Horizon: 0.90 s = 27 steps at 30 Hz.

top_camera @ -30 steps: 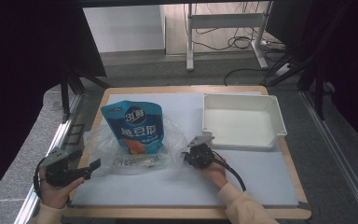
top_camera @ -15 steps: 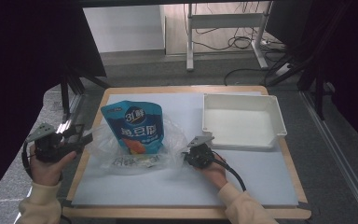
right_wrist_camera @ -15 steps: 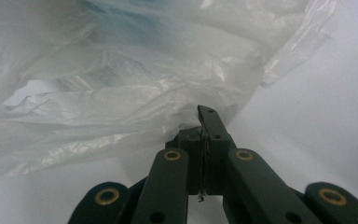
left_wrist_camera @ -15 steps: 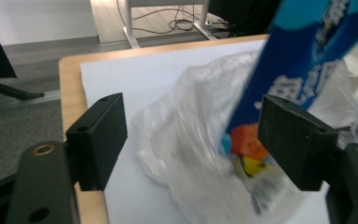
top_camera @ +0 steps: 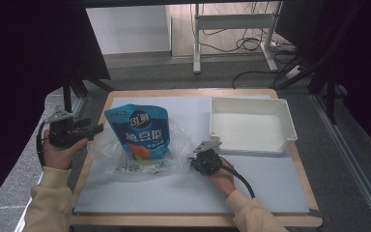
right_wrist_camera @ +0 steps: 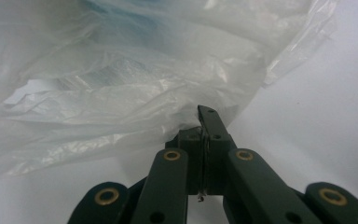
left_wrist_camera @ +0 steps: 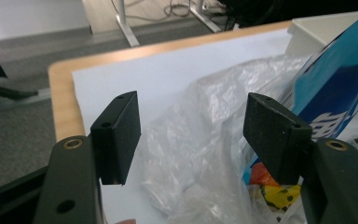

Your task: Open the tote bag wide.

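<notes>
Right tongs clamped on clear plastic bag mid-counter, blue snack pouch half inside. Left tongs off left edge, parted, jaws just narrowing, nothing between (film's slippery). Risk: one-sided pull drags pouch out.

"31" on blue pouch
</notes>
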Tool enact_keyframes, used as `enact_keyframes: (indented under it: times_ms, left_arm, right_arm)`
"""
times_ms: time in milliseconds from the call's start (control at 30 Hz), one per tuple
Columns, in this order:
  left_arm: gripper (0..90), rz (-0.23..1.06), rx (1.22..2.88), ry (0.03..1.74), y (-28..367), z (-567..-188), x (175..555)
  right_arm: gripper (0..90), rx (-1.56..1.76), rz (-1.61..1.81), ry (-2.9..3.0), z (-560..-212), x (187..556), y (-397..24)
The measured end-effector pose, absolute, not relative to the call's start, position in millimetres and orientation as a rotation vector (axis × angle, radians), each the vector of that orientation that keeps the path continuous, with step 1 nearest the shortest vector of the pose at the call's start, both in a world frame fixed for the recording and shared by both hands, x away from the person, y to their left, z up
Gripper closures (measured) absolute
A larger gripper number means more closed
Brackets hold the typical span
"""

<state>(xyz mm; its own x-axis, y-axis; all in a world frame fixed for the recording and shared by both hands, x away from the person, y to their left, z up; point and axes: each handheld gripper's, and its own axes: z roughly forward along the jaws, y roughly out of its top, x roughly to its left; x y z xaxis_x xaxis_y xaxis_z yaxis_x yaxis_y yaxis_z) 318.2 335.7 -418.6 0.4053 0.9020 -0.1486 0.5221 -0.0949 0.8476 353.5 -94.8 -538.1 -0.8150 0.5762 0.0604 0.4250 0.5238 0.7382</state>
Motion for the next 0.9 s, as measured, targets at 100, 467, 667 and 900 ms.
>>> enact_keyframes:
  times_ms: [100, 467, 667, 900]
  left_arm:
    - [40.9, 0.487, 1.773, 1.240, 334, -427, 320]
    - [68.5, 0.419, 1.834, 1.213, 325, -446, 318]
    - [87.7, 0.446, 1.839, 1.206, 318, -448, 316]
    - [90.0, 0.452, 1.820, 1.201, 319, -448, 312]
  right_arm:
    - [88.0, 0.857, 1.167, 2.572, -538, 354, -95]
    - [87.9, 0.858, 1.168, 2.574, -538, 354, -95]
    - [87.9, 0.852, 1.165, 2.572, -538, 354, -95]
    - [87.6, 0.851, 1.166, 2.573, -538, 354, -95]
